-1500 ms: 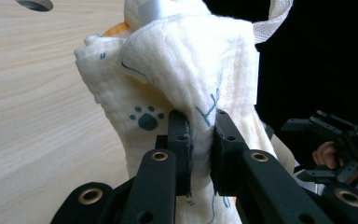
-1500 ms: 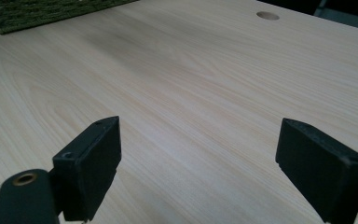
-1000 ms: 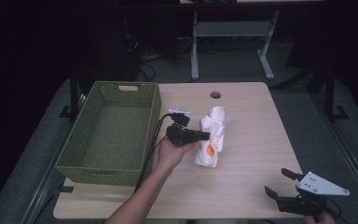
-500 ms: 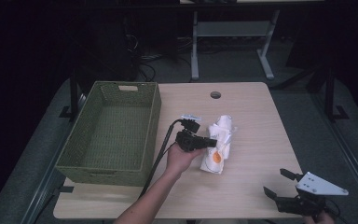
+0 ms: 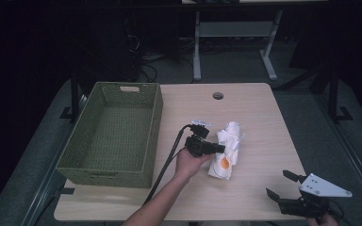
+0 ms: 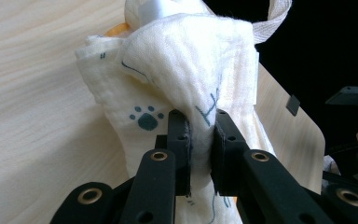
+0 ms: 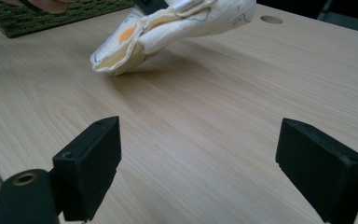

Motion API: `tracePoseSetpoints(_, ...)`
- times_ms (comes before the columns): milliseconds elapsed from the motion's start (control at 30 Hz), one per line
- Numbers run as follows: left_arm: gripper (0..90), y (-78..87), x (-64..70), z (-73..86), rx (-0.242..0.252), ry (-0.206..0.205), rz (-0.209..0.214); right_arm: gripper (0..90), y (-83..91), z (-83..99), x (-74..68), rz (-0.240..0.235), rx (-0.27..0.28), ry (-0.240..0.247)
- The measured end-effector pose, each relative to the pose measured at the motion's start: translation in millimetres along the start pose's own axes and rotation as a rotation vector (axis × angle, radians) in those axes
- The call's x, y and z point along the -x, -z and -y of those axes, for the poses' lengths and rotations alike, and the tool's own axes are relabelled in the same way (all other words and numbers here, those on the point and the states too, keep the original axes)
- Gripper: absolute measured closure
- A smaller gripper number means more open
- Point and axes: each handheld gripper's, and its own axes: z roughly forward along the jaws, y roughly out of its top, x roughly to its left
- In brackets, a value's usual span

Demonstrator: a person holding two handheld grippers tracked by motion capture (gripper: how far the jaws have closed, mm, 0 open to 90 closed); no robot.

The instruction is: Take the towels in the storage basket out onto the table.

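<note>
A cream printed cloth (image 5: 225, 150), bearing a paw print and an orange spot, lies bunched near the middle of the wooden bench (image 5: 254, 117). The left claw (image 5: 215, 148) is clamped on a fold of it, fabric pinched between both jaws in the left gripper view. At nine o'clock from the cloth stands a green woven basket (image 5: 113, 136). Towards five o'clock, near the bench's front edge and well apart from the cloth, the right claw (image 5: 279, 185) hovers with its jaws spread wide.
</note>
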Motion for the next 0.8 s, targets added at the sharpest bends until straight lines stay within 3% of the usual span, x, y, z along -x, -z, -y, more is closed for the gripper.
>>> tracePoseSetpoints(400, 78.1, -10.6, 0.1, 7.9, -0.018, 0.012, 0.003, 13.8, -0.4, 1.1, 0.3, -0.004, -0.005, -0.001)
tracePoseSetpoints(567, 75.4, -13.5, 0.8, 12.4, -0.032, -0.014, -0.029, 13.8, -5.8, 4.1, 0.5, -0.024, -0.017, -0.014)
tracePoseSetpoints(600, 71.3, -13.2, 0.1, 12.8, -0.03, -0.013, -0.031, 13.8, -6.8, 4.1, -0.2, -0.025, -0.017, -0.018)
tracePoseSetpoints(800, 68.9, -7.8, 2.5, 12.2, 0.0, -0.028, -0.015, 13.8, -6.0, 5.1, 1.3, -0.015, -0.017, -0.029)
